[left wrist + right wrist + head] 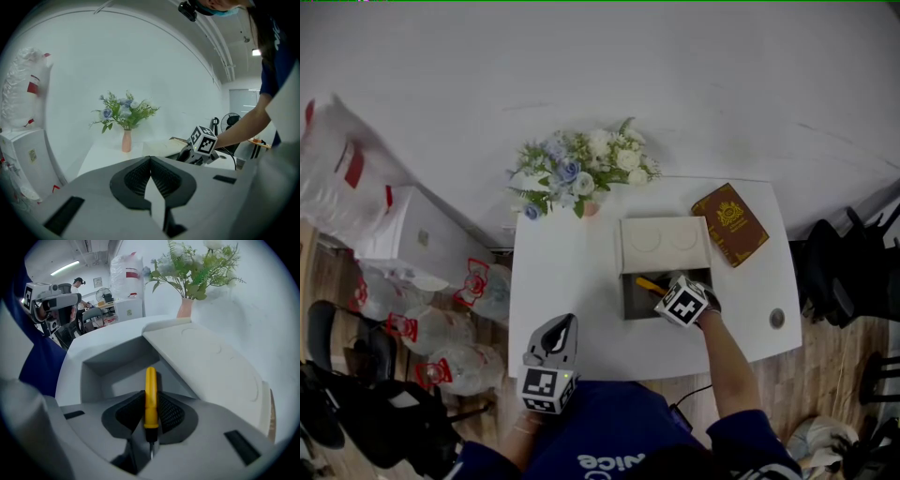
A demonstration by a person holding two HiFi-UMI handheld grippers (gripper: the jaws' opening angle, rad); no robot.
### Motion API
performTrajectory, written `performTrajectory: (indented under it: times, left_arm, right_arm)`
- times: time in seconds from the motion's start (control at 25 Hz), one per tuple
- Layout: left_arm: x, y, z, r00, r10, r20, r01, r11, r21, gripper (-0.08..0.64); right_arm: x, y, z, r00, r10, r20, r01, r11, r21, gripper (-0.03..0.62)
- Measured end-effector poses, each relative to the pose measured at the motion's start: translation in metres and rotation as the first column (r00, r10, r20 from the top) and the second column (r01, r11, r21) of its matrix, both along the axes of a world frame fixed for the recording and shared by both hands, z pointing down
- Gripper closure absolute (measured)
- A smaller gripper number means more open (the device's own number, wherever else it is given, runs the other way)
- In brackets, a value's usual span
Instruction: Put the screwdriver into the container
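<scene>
The place reads as an office or lab workroom. A small white table (pixel 553 281) stands against a bare white wall (pixel 675 75), with black swivel chairs (pixel 834 272) on wood-pattern flooring, a tube ceiling light (pixel 65 268), a standing fan (pixel 102 294) and stuffed plastic bags (pixel 337 164) beside a white cabinet (pixel 422 230).

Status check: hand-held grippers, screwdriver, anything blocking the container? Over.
Left hand-held gripper shut, empty. Right hand-held gripper shut on screwdriver, held over open container. Lid flipped back, nothing in the way.
</scene>
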State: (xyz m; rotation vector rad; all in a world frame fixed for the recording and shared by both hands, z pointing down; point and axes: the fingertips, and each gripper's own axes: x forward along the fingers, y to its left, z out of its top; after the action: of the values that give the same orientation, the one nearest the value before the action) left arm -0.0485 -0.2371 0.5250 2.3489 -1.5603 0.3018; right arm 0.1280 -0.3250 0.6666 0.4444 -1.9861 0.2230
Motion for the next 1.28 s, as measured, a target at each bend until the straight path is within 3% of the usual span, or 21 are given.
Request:
performTrajectory:
  times: [0.36,0.64,0.8,0.96,1.28]
  left_arm:
    - [0.005,-0.002,0.001,1.000,0.019,-0.003,-0.019,1.000,-0.004,0.543]
    - [0.014,0.000,-0.001,0.999,0.043,0.000,-0.043,0.999,0.015,0.543]
    - [0.025,0.003,-0.013,0.997,0.071,-0.020,-0.070,0.997,0.036,0.543]
    - [0.032,0.009,-0.021,0.996,0.091,-0.023,-0.089,0.994,0.059,0.543]
    - [0.056,0.023,-0.048,0.983,0.170,-0.068,-0.160,0.979,0.124,0.543]
  right_arm:
    - [0.004,-0.004,-0.018,0.995,0.077,0.066,-0.078,0.997,0.024,0.441]
    - [0.004,-0.006,-0.076,0.961,0.148,0.235,-0.179,0.977,0.117,0.440]
    - [0.012,-0.002,-0.116,0.895,0.230,0.382,-0.314,0.933,0.175,0.440]
    - [0.021,0.014,-0.147,0.847,0.265,0.461,-0.407,0.881,0.242,0.440]
    - [0.044,0.065,-0.187,0.716,0.353,0.602,-0.609,0.738,0.291,0.449]
